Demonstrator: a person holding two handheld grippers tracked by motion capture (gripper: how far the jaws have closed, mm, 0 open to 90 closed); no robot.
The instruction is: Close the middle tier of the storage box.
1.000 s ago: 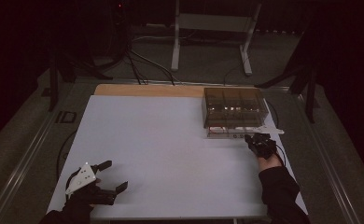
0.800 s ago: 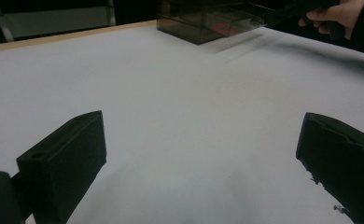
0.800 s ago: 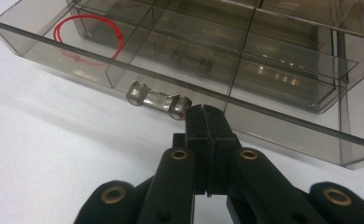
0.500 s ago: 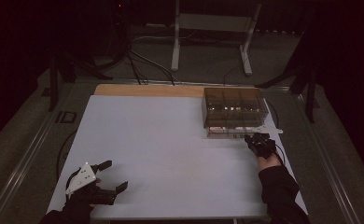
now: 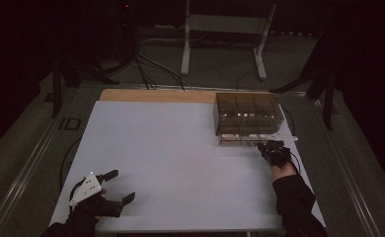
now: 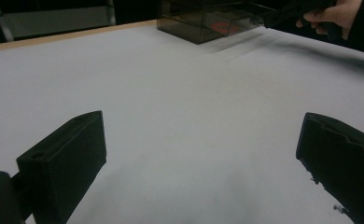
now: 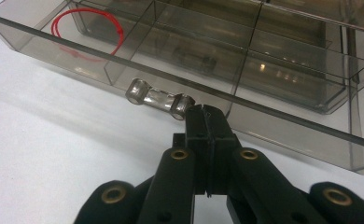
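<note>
Left gripper (image 5: 112,189) rests low on near-left corner of white desk (image 5: 180,158), fingers (image 6: 63,163) wide apart, nothing between. Smoky clear drawer box (image 5: 248,113) stands at far right of desk. Right gripper (image 7: 207,112) fully closed, tips just beside drawer handle (image 7: 159,99), holding nothing.

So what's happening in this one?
A person works at a white table with a gripper in each hand. The right gripper, jaws shut, sits at the clear handle of the bottom drawer of a smoky plastic drawer box; the drawer is partly out. The left gripper rests open near the table's front left corner, holding nothing.
</note>
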